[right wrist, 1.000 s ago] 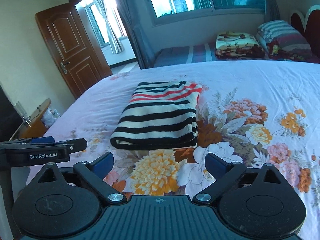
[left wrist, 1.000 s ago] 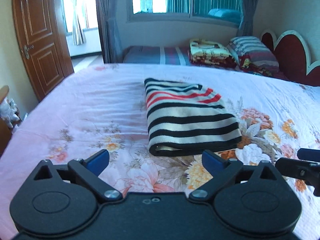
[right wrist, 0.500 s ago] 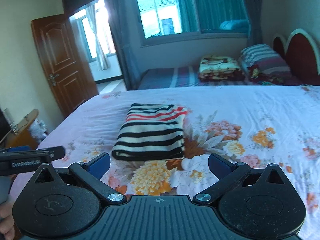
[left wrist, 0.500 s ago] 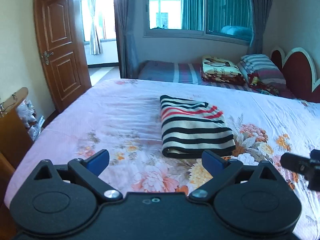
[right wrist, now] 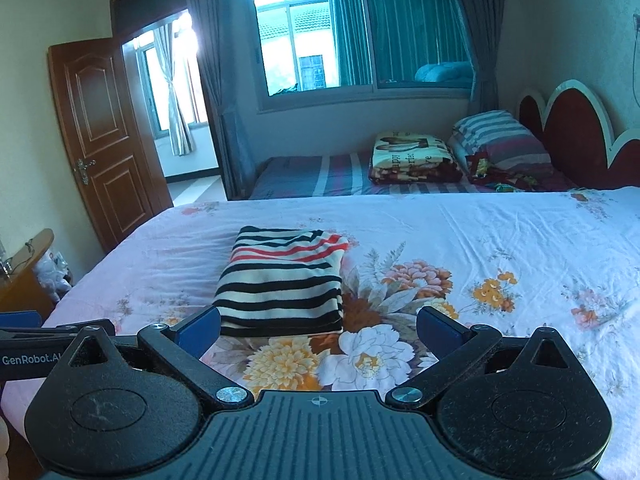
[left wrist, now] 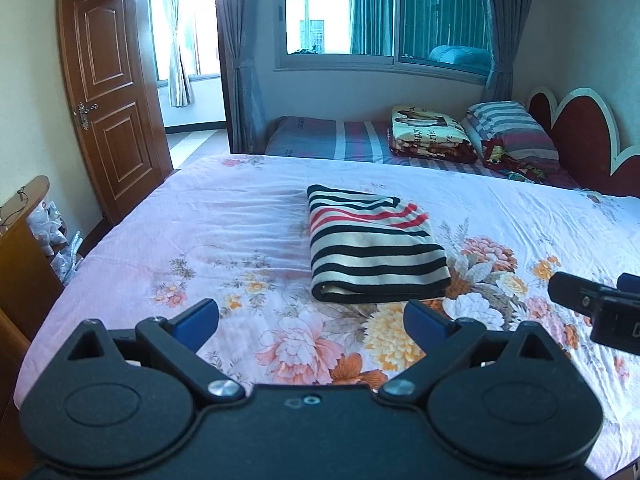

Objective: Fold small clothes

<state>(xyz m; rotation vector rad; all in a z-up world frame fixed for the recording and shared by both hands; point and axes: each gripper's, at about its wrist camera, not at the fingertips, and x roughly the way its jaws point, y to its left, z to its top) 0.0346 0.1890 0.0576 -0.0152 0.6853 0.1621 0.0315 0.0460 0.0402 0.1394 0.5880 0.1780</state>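
A folded garment with black, cream and red stripes [left wrist: 372, 246] lies flat on the floral bed sheet [left wrist: 224, 232]; it also shows in the right wrist view [right wrist: 282, 280]. My left gripper [left wrist: 310, 314] is open and empty, held back from the garment's near edge. My right gripper [right wrist: 318, 326] is open and empty, also short of the garment's near edge. The right gripper's side shows at the right edge of the left wrist view [left wrist: 596, 304], and the left gripper's side at the left of the right wrist view [right wrist: 36, 350].
A second bed [left wrist: 340, 140] with a folded blanket [left wrist: 430, 136] and pillows [left wrist: 508, 128] stands behind. A red headboard [left wrist: 584, 136] is at the right. A wooden door [left wrist: 108, 96] and a wooden cabinet [left wrist: 24, 248] are at the left.
Both grippers have pulled back and risen from the folded garment, which now looks smaller and farther. Both stay open. The garment has not moved.
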